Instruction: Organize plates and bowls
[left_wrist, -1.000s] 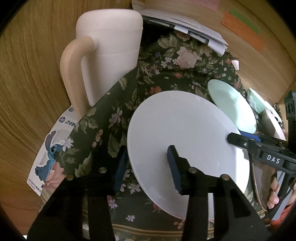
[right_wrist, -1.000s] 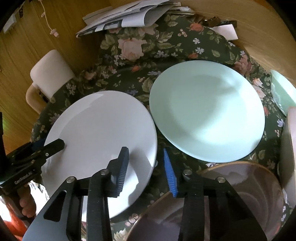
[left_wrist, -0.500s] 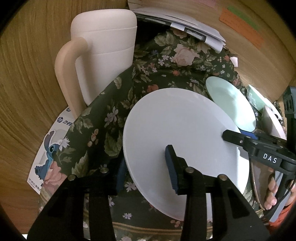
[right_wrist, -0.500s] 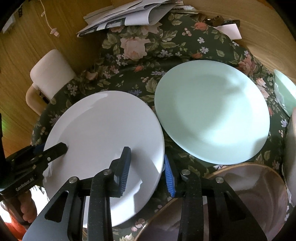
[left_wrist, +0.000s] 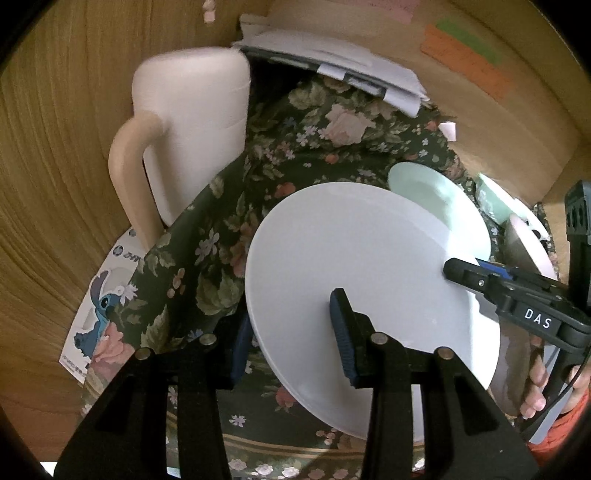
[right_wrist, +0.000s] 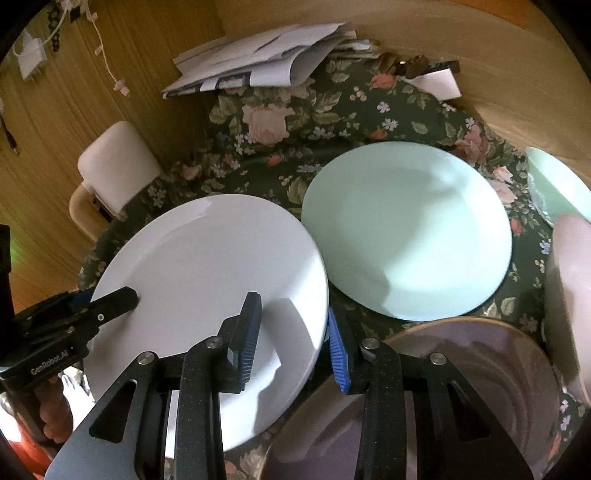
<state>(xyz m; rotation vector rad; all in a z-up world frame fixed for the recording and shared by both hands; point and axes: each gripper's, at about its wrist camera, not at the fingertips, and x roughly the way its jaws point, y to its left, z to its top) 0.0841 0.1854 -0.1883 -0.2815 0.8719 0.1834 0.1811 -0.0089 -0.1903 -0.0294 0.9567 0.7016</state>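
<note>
Left wrist view. A worktop draped in a dark floral cloth (left_wrist: 221, 236) stands against wood-grain walls; orange and green notes (left_wrist: 465, 51) are stuck high on the wall at right. A cream chair back (left_wrist: 192, 122) with a curved armrest rises at the cloth's left edge, a stack of papers (left_wrist: 332, 62) lies at the far edge, and a cartoon-printed card (left_wrist: 99, 306) shows at lower left. The white plate (left_wrist: 354, 280) sits at centre, its far rim overlapping the mint-green plate (left_wrist: 443, 199) behind it. The left gripper (left_wrist: 291, 343) points steeply down; its fingers (left_wrist: 341, 332) straddle the plate's near-left rim, one above and one beneath, grasping it. The right gripper (left_wrist: 469, 271) enters from the right and clamps the opposite rim; the person's fingertips (left_wrist: 533, 384) curl round its handle.

Right wrist view. The same cloth (right_wrist: 332, 110) and papers (right_wrist: 258, 55) appear; a cable (right_wrist: 107, 62) hangs on the wall at left. The white plate (right_wrist: 207, 280) lies left of, and just overlaps, the mint-green plate (right_wrist: 406, 229); a brown gold-rimmed plate (right_wrist: 461, 380) lies nearest, and a green bowl (right_wrist: 557, 184) and a pale dish (right_wrist: 569, 280) stand at the right edge. The right gripper (right_wrist: 291, 339) grips the white plate's right rim; the left gripper (right_wrist: 107, 304) holds its left rim.
</note>
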